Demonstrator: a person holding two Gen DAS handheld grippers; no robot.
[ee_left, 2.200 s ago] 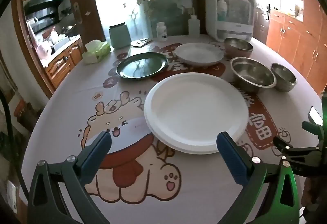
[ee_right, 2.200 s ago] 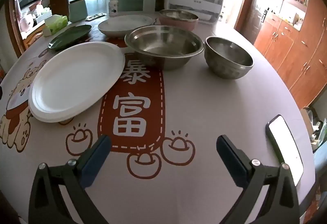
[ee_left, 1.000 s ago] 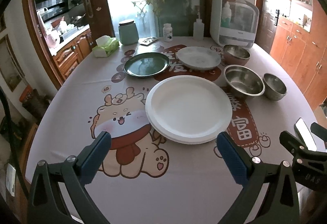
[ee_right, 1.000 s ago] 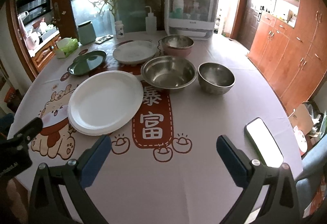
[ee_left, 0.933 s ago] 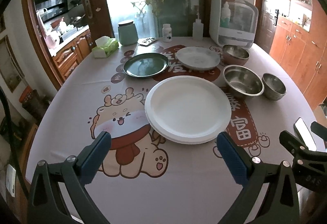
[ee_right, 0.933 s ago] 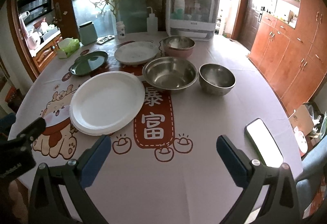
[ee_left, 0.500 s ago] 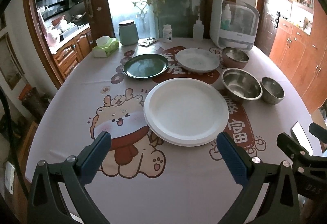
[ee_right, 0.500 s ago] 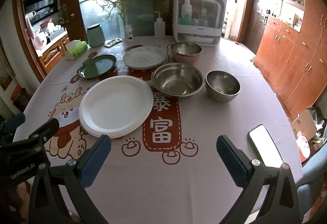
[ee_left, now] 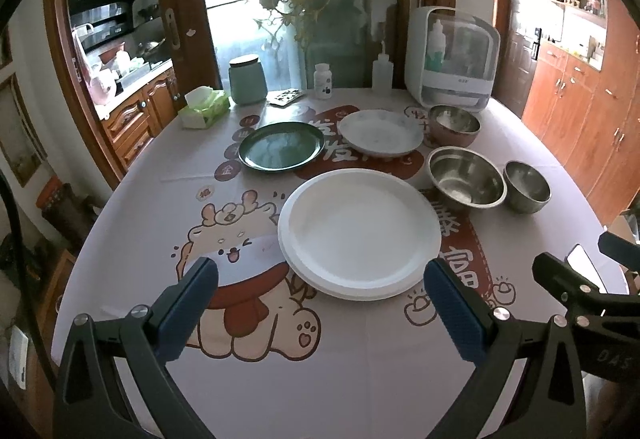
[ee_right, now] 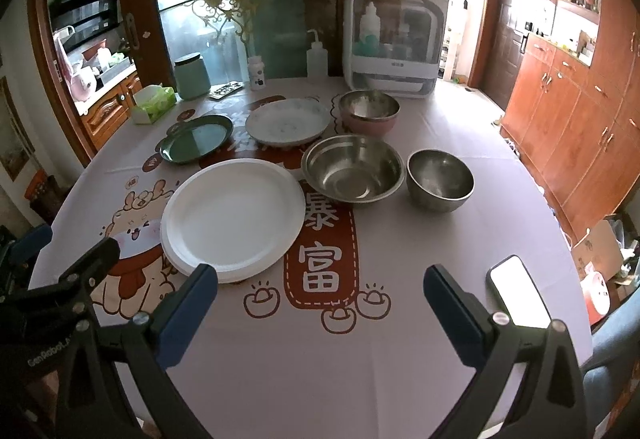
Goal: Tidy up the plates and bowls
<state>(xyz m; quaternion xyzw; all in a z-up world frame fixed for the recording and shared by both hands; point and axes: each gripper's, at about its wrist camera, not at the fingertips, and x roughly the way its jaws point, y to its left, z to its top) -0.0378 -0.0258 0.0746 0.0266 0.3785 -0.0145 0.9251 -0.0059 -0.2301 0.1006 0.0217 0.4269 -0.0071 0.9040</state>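
Note:
Stacked white plates (ee_left: 358,233) (ee_right: 232,213) lie mid-table on the printed tablecloth. Behind them sit a dark green plate (ee_left: 281,146) (ee_right: 196,138) and a pale patterned plate (ee_left: 380,132) (ee_right: 287,121). To the right are a wide steel bowl (ee_left: 466,177) (ee_right: 352,167), a small steel bowl (ee_left: 526,187) (ee_right: 440,181) and a pink-sided steel bowl (ee_left: 454,125) (ee_right: 369,111). My left gripper (ee_left: 320,307) is open and empty, held above the near table edge. My right gripper (ee_right: 320,311) is open and empty too, right of it.
A phone (ee_right: 518,291) lies face up at the table's near right edge. At the back stand a white cabinet-like appliance (ee_left: 456,57), a squeeze bottle (ee_left: 382,73), a pill bottle (ee_left: 323,81), a green canister (ee_left: 247,80) and a tissue pack (ee_left: 202,107). Wooden cabinets (ee_right: 568,111) line the right wall.
Both grippers have pulled back and risen away from the dishes, so more of the table shows. Nothing on the table has moved; both stay open.

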